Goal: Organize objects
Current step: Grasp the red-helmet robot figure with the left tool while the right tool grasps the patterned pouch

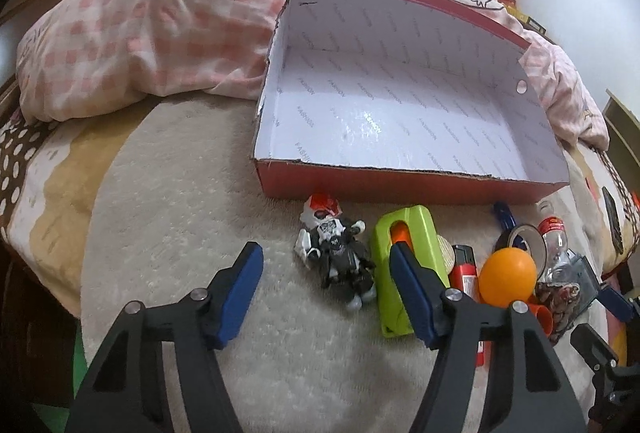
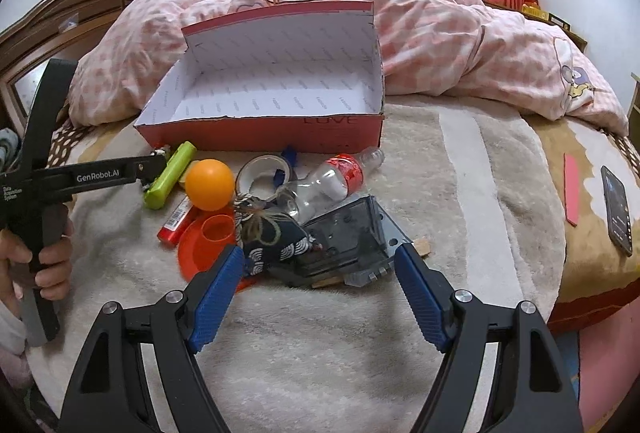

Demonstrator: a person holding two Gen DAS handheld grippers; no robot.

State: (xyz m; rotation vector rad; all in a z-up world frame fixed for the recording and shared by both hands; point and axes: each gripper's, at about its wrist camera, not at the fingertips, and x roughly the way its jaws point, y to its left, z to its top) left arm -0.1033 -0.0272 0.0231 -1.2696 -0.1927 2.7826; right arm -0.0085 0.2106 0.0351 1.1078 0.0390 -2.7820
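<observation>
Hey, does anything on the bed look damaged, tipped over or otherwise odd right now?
Yes. The red box has a ragged, torn front edge, as if a flap was ripped off. The clear plastic bottle lies on its side in the pile. The orange ball sits loose in the clutter and might roll. Nothing has spilled.
</observation>
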